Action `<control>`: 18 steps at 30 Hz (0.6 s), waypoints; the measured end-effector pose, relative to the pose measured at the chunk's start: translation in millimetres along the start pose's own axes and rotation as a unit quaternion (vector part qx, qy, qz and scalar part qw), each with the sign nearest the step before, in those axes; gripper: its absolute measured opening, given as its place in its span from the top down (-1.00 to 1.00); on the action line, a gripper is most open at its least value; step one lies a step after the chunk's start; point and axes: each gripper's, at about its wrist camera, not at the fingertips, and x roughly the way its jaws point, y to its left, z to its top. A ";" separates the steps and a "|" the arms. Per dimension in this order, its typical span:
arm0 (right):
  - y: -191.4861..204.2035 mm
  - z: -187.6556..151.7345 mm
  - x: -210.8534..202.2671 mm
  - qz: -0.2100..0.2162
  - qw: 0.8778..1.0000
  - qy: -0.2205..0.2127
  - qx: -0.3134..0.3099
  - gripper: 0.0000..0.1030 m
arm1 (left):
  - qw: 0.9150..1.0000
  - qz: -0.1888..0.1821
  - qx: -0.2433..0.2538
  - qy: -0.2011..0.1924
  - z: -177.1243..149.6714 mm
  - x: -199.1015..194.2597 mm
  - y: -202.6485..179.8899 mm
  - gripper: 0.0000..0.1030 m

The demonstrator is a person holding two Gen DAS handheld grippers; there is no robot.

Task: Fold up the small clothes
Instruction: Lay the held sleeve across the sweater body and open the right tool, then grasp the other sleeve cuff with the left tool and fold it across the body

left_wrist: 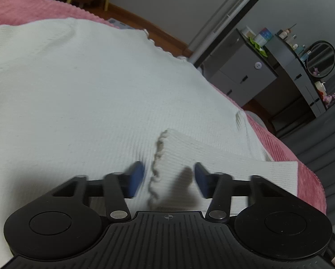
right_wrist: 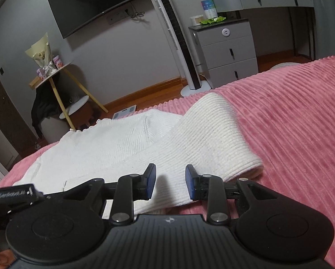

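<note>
A white ribbed knit garment [left_wrist: 89, 94] lies spread on a pink ribbed blanket [left_wrist: 286, 154]. In the left wrist view a folded sleeve with a wavy cuff edge [left_wrist: 158, 157] lies on the body. My left gripper [left_wrist: 168, 179] is open just above that cuff, holding nothing. In the right wrist view the garment [right_wrist: 104, 148] lies ahead and a sleeve [right_wrist: 212, 139] is folded back over itself. My right gripper [right_wrist: 170, 181] is open over the near end of the sleeve and empty. Part of the left gripper [right_wrist: 12, 196] shows at the left edge.
The pink blanket [right_wrist: 302, 123] covers the bed to the right. Beyond the bed edge stand a grey drawer unit [right_wrist: 228, 51], a white tower fan [right_wrist: 178, 38], a round side table [right_wrist: 53, 76] and a wall TV [right_wrist: 95, 2]. A dresser with a mirror [left_wrist: 320, 58] stands at the right.
</note>
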 end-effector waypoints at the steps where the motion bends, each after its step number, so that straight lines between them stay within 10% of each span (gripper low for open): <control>1: -0.1 -0.4 1.0 0.001 1.000 0.000 0.001 0.45 | 1.000 0.001 0.007 0.000 0.0 2.8 -2.9 0.13; 6: -2.6 -1.1 1.9 0.010 1.000 -0.003 0.013 0.44 | 0.999 0.024 0.045 -0.011 2.5 4.4 -10.4 0.78; 18: -4.5 -1.6 -2.0 0.052 0.998 -0.012 0.041 0.37 | 0.985 0.095 0.102 -0.103 32.1 -53.0 1.1 0.85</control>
